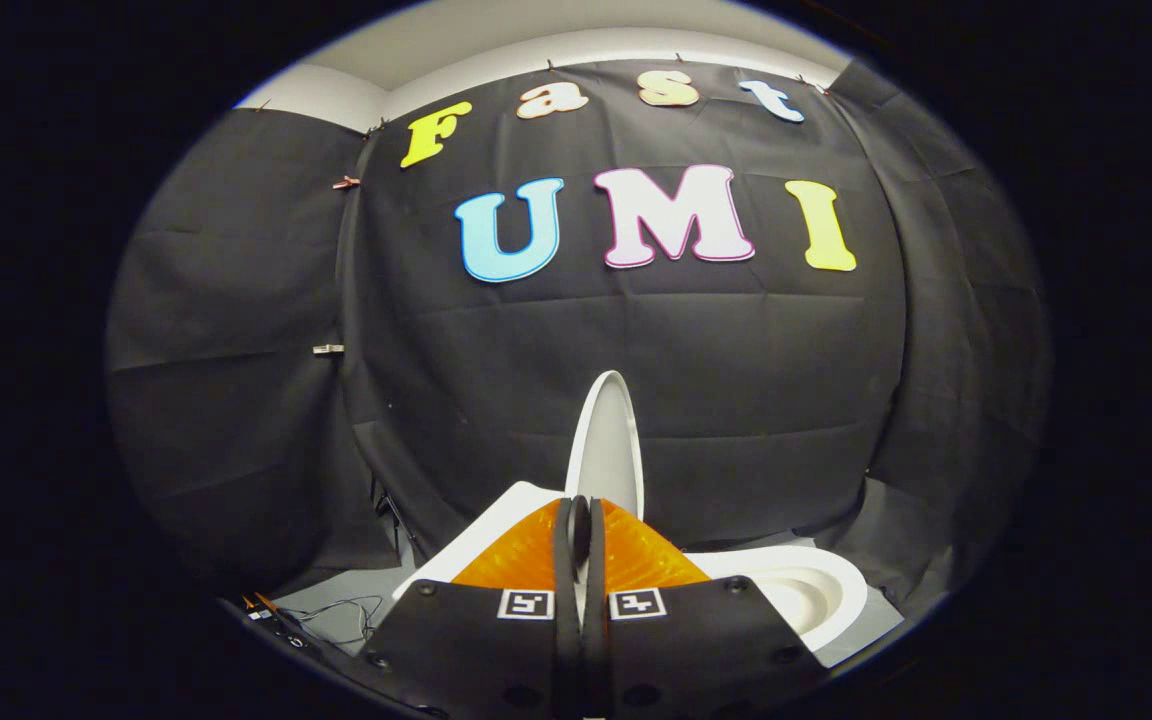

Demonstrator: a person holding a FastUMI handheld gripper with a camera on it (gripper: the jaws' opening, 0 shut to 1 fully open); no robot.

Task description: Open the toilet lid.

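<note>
Gripper point(579, 520) clamped thin on the raised edge of the toilet lid point(608, 440), above the bowl point(816, 590). Judged stiff, light, slippery plastic; best held at that free rim.

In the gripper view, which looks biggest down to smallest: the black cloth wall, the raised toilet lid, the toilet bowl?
1. Black cloth wall
2. Toilet lid and toilet bowl: too alike to rank; the shut gripper hides part of each.

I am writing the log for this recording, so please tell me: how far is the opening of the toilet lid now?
Mostly done: the lid stands raised on edge, rising from between the fingers, and the bowl beside them lies uncovered. In hand: the gripper looks shut on the lid's lower edge, fingers nearly touching. Left: probably tipping the lid fully back and letting go; whether it already rests against anything cannot be seen.
</note>
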